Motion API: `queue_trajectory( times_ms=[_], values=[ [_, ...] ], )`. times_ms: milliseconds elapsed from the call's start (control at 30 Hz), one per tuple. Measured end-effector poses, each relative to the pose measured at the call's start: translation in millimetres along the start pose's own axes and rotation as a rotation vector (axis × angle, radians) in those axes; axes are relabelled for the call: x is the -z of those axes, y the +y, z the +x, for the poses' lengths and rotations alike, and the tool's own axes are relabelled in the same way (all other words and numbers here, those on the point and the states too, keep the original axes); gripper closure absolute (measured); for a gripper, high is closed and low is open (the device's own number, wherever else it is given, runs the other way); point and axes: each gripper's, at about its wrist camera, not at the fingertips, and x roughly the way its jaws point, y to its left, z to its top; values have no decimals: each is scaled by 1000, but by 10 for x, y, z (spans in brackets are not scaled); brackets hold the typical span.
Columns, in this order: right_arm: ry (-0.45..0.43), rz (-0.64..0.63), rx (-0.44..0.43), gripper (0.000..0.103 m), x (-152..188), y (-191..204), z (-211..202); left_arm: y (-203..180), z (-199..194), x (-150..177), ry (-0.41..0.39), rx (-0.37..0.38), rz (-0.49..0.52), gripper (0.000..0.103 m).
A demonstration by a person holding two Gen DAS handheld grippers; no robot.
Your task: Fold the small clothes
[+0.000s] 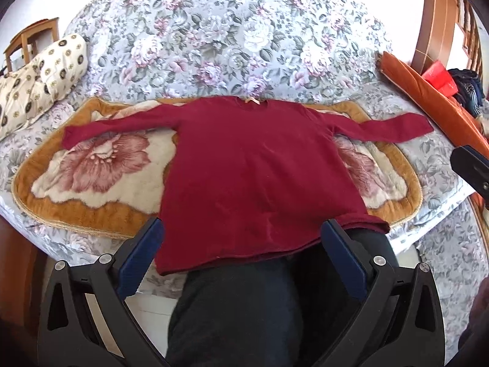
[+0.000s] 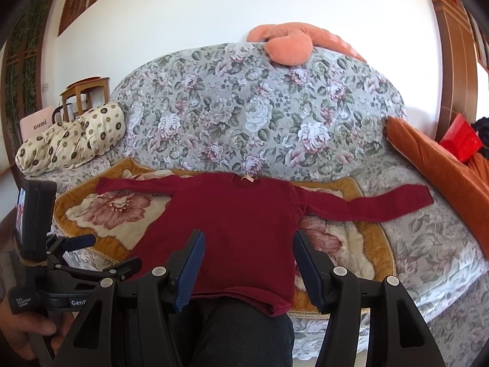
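Your red shirt [image 1: 256,171] lies flat on the flowery mat [image 1: 101,180], which sits on the seat of the flowered sofa [image 1: 214,30]. Both sleeves stick straight out to the sides. The neck points to the sofa back, and the bottom edge hangs a little over the front of the seat, just above your dark trouser leg [image 1: 244,305].

No fold is made yet. The shirt looks smooth and spread out, so the getting-ready part seems done. All the folding is left: I think the sleeves must go in over the body first, and then the bottom must come up to the neck.

Your left gripper [image 1: 241,253] is spread wide and holds nothing. It hangs near the bottom edge of the shirt, but I cannot tell if it touches the cloth. Your right gripper [image 2: 247,263] is wide too, with nothing between its blue pads. It hangs over the lower part of the shirt.

A spotted pillow [image 2: 70,137] sits at the left end of the sofa, well away from the shirt.
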Motion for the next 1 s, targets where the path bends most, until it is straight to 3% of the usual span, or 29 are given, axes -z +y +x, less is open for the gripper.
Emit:
queue_trajectory(
  times_ms=[100, 200, 433, 600, 700, 1000],
  values=[
    [18, 1, 11, 46, 9, -21, 26, -26, -51, -1, -18, 14, 7, 0],
    [12, -13, 17, 46, -17, 3, -9, 31, -98, -9, -15, 78, -36, 0],
    [11, -40, 11, 46, -26, 149, -1, 111, -80, 14, -9, 97, -57, 0],
    [40, -63, 10, 46, -1, 193, 138, 202, -5, 10, -45, -7, -35, 0],
    [42, -51, 27, 46, 17, 136, 248, 325, 99, -37, -50, -10, -80, 0],
    [161, 91, 139, 46, 41, -369, 868, 404, 444, -380, -25, -84, -111, 0]
  ],
)
